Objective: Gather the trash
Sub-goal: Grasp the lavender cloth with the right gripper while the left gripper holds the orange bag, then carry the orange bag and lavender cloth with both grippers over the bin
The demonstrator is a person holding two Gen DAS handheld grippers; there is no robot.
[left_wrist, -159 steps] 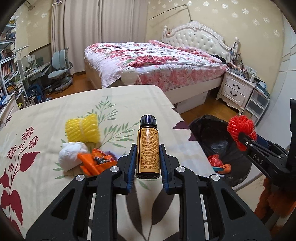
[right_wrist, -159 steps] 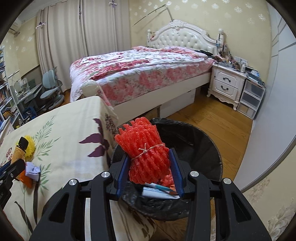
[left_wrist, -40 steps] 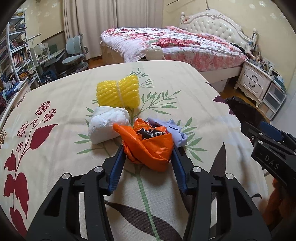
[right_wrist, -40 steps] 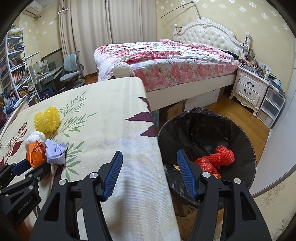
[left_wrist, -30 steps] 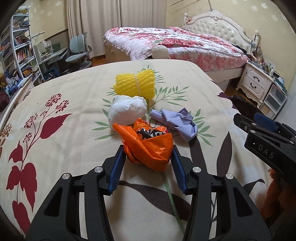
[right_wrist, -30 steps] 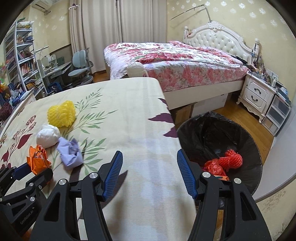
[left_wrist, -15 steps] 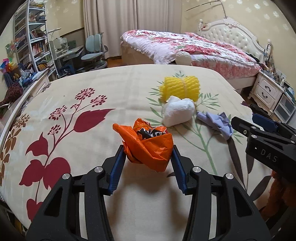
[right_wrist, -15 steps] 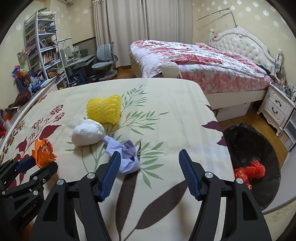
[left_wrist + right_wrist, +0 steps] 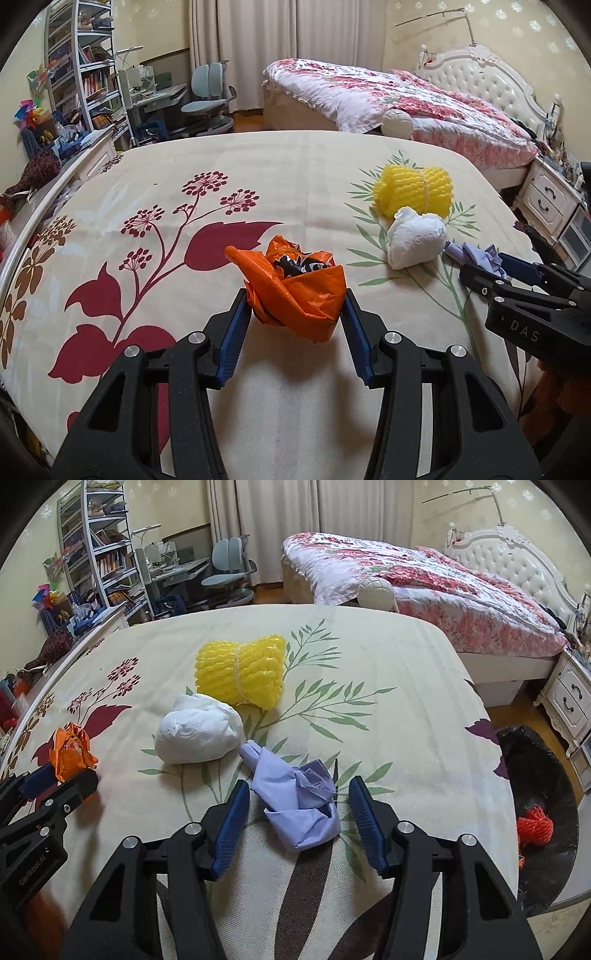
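Our left claw [image 9: 293,317] pinches orange bag [image 9: 295,291], lifted off tabletop [image 9: 258,177]; our right claw [image 9: 299,812] spread, jaws just closing in, straddles purple wad [image 9: 295,805] lying on tabletop (pads not yet pressing it); white wad [image 9: 197,733] and yellow net [image 9: 242,674] touch, just beyond; bin [image 9: 535,782] at right below tabletop edge, red net [image 9: 533,825] inside.

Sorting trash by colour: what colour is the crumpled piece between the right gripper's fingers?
Pale purple; the crumpled piece shows best in the right wrist view.
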